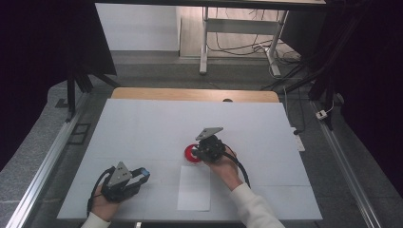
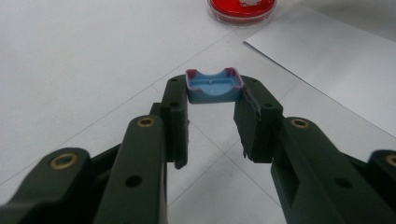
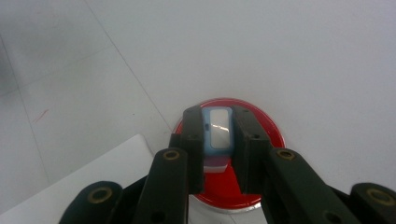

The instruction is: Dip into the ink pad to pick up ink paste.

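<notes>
The right gripper [image 3: 218, 135], tilted down over the red pad [image 3: 261, 128], pinches a blue stamp [image 3: 218, 133]; the left gripper [image 2: 212, 100], held low, pinches the stamp's cap [image 2: 214, 86].

A white sheet [image 1: 194, 187] lay flat on the tabletop [image 1: 142, 128]. Cables [image 1: 237, 45] trailed on the floor beyond it.

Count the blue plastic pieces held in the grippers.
2. One blue cap sits between the left gripper's jaws over the white table; one blue stamp body is clamped in the right gripper above the red ink pad.
</notes>
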Available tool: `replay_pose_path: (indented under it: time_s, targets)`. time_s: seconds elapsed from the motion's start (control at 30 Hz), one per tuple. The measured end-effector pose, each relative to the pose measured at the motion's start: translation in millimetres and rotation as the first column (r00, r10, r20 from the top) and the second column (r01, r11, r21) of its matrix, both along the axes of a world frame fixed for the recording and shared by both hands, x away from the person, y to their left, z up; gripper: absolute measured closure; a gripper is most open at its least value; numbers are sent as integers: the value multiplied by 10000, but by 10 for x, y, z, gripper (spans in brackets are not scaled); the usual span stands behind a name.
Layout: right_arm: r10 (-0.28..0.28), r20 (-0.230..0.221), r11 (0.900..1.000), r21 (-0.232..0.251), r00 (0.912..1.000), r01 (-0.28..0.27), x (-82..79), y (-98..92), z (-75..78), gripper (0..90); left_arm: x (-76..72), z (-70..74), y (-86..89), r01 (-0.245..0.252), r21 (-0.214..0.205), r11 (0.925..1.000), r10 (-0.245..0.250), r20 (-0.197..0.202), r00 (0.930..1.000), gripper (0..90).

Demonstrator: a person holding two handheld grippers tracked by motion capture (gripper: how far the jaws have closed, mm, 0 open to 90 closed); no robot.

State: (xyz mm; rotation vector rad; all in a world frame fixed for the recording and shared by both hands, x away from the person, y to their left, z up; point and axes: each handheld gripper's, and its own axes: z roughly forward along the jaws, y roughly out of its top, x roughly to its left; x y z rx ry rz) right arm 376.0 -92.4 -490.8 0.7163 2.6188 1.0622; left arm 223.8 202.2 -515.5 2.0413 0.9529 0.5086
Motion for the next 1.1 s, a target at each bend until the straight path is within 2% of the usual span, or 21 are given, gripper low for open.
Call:
replay_pose_path:
  time_s: [0.1, 0.23, 0.4, 0.53, 0.63, 0.97, 1.1]
  targets:
    - [-83, -58, 9998, 170, 9999, 84, 2, -9, -18, 753, -5, 3, -9, 14, 5, 10000, -14, -10, 10000, 658]
    - [-110, -181, 9998, 144, 9998, 112, 10, -18, -18, 754, -11, 7, -16, 37, 25, 10000, -37, 17, 10000, 658]
    - [-101, -46, 9999, -120, 9999, 100, -8, 2, -10, 755, -9, 7, -13, 21, 14, 10000, -21, 2, 10000, 659]
    - [-171, -79, 9998, -90, 9998, 170, -19, 4, -12, 755, -12, 8, -13, 7, 23, 10000, -7, 10, 10000, 658]
    - [-126, 95, 9998, -173, 9999, 128, -31, 5, -18, 755, -16, 12, -19, 39, -15, 10000, -39, 19, 10000, 659]
    - [-224, 214, 9997, 51, 9995, 223, -62, -10, -44, 756, -19, 12, -30, 73, 37, 10000, -73, 11, 10000, 658]
    - [-224, 352, 9997, -100, 9991, 228, -76, -2, -44, 757, -24, 17, -27, 70, 35, 10000, -70, 28, 10000, 658]
